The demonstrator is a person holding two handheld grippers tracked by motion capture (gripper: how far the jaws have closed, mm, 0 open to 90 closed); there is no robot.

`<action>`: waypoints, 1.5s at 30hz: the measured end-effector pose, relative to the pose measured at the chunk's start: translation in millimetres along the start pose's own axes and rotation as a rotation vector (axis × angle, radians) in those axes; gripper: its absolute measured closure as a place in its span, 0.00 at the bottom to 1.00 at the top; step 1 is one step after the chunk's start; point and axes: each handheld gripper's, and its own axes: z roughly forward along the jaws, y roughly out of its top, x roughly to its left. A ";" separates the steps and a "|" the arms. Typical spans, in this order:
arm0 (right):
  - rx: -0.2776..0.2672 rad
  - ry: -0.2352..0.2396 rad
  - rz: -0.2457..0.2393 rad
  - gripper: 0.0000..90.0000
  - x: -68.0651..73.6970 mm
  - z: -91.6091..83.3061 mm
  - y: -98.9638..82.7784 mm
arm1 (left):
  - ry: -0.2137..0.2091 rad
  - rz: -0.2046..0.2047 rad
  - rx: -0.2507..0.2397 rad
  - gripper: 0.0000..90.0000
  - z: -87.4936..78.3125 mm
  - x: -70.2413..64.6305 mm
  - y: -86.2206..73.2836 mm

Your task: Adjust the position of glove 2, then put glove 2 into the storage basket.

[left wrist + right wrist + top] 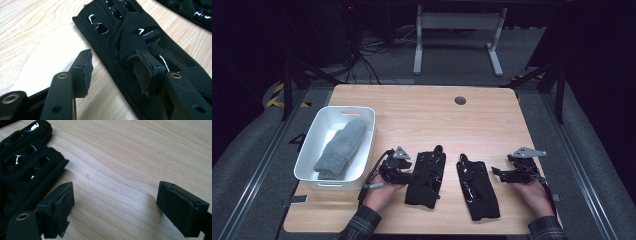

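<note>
Two black gloves with glossy cut-outs lie flat near the table's front edge, fingers pointing away. At the left edge of the left glove [427, 177] [130, 32] is my left gripper [408, 169] [113, 58]. It is open, with one pad over bare wood and the other over the glove's cuff side, not pressing on it. The right glove [477, 187] [27, 162] [195, 12] lies just left of my right gripper [498, 173] [116, 192]. That gripper stands wide open over bare table, with nothing between its pads.
A white bin [312, 150] at the table's left holds a grey knitted mitten [342, 147]. A round cable grommet [460, 100] sits near the far edge. The table's far half and right side are bare wood.
</note>
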 end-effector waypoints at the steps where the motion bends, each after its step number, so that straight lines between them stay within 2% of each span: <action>1: 0.000 0.000 0.000 0.17 0.0 -0.1 0.0 | 0.003 0.000 0.006 0.57 0.7 -0.3 -0.2; 5: 0.001 -0.001 0.000 0.17 0.0 -0.1 0.0 | 0.010 0.006 0.020 0.59 4.5 -1.2 -1.0; 8: 0.000 0.000 0.000 0.17 0.0 0.0 0.0 | 0.034 0.020 0.029 0.63 4.5 -3.5 -0.4; 10: 0.000 -0.002 0.000 0.17 0.1 -0.1 0.0 | 0.024 0.009 0.026 0.76 4.6 -3.9 -0.4; 11: 0.000 -0.001 0.000 0.17 0.1 -0.1 0.0 | 0.013 0.004 0.030 0.80 4.6 -4.0 -0.2; 14: -0.001 -0.003 0.002 0.19 0.4 -0.5 -0.1 | 0.014 0.007 0.033 0.89 5.2 -4.1 1.0; 17: 0.001 0.008 -0.011 0.30 2.0 -3.2 1.5 | -0.011 -0.039 0.033 0.96 5.2 -1.4 2.2; 20: -0.006 0.007 -0.011 0.36 4.6 -8.8 2.6 | -0.028 -0.058 0.029 0.97 5.0 0.2 3.1; 22: 0.005 0.035 0.005 0.41 5.2 -14.2 2.3 | -0.043 -0.070 0.017 0.97 4.1 0.5 4.1; 23: 0.009 0.058 0.007 0.47 6.4 -17.4 1.2 | -0.051 -0.075 0.007 0.97 3.3 0.4 4.9; 24: 0.010 0.092 0.000 0.55 7.8 -20.7 0.0 | -0.066 -0.081 0.002 0.97 1.9 0.6 5.9; 26: 0.014 0.130 -0.013 0.67 11.5 -26.6 -2.1 | -0.084 -0.090 -0.021 0.97 -0.7 0.2 7.8; 29: 0.024 0.215 -0.036 0.86 19.8 -35.0 -7.6 | -0.112 -0.095 -0.044 0.97 -3.3 -0.6 9.1; 32: 0.036 0.287 -0.063 0.99 29.0 -39.2 -11.3 | -0.131 -0.104 -0.062 0.97 -5.4 -1.4 9.1; 38: 0.088 0.371 -0.104 1.00 40.9 -33.3 -12.1 | -0.168 -0.116 -0.090 0.97 -9.3 -0.7 9.6; 45: 0.074 0.410 -0.127 1.00 51.3 -28.7 -6.5 | -0.233 -0.130 -0.127 0.97 -15.4 -2.5 13.0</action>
